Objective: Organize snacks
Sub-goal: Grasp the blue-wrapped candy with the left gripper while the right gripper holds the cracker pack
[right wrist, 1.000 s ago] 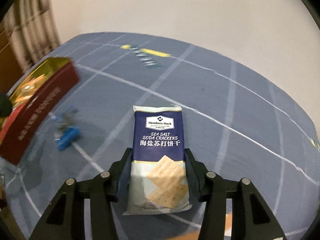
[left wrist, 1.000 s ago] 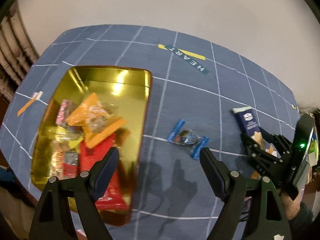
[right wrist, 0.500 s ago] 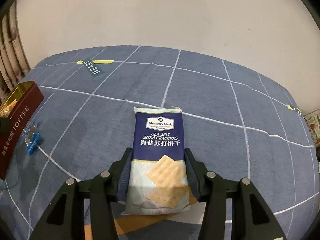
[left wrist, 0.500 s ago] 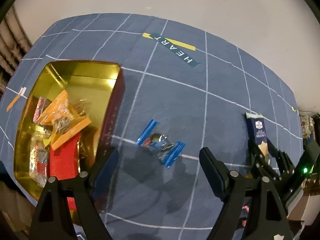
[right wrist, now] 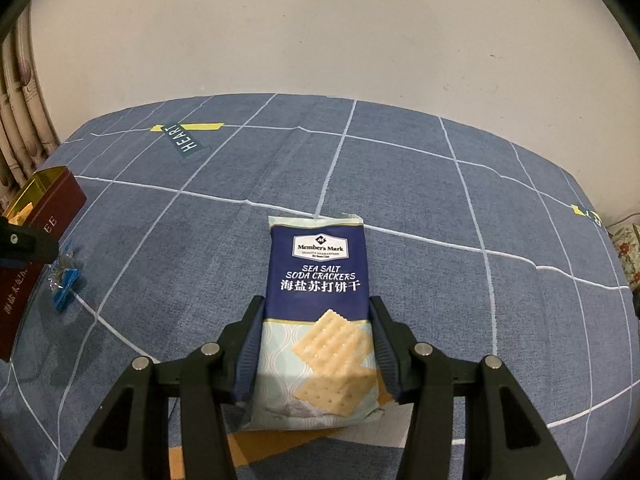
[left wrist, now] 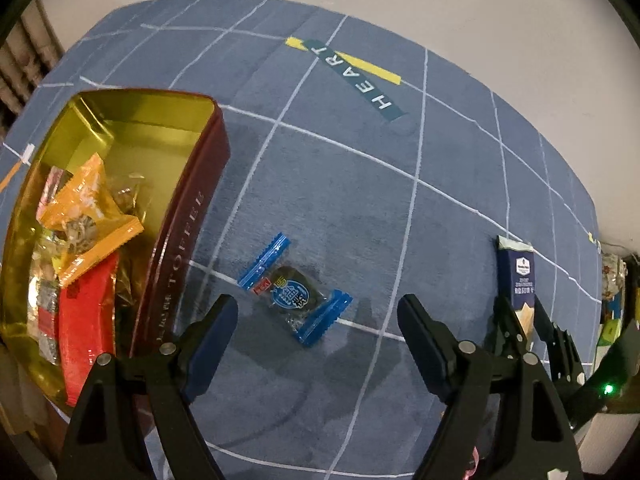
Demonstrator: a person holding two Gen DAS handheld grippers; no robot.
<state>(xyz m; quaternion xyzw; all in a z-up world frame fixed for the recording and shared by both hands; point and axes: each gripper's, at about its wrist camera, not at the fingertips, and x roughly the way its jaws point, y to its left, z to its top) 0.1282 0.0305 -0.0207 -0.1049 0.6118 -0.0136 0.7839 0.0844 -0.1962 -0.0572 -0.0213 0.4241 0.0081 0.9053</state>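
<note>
A blue-wrapped candy (left wrist: 294, 294) lies on the blue checked cloth, just right of an open red toffee tin (left wrist: 192, 216) with a gold inside that holds several snack packets. My left gripper (left wrist: 316, 312) hangs above the candy, pointing steeply down. Its jaws stand wide, are closing a little, and touch nothing. My right gripper (right wrist: 317, 308) is shut on a navy pack of sea salt soda crackers (right wrist: 318, 280), with its pads on both long sides. In the right wrist view the candy (right wrist: 64, 280) and the tin (right wrist: 44, 216) sit far left.
A green and yellow HEART label (left wrist: 360, 76) is stuck to the cloth behind the candy. A pale wall (right wrist: 320, 40) rises beyond the table's far edge. Curtains (right wrist: 16, 92) hang at the left. A flowered object (right wrist: 628, 248) sits past the right edge.
My left gripper has moved right, off the tin, and sunk toward the candy, which now sits between its fingers in view. My right gripper swung right with the crackers, then stayed still.
</note>
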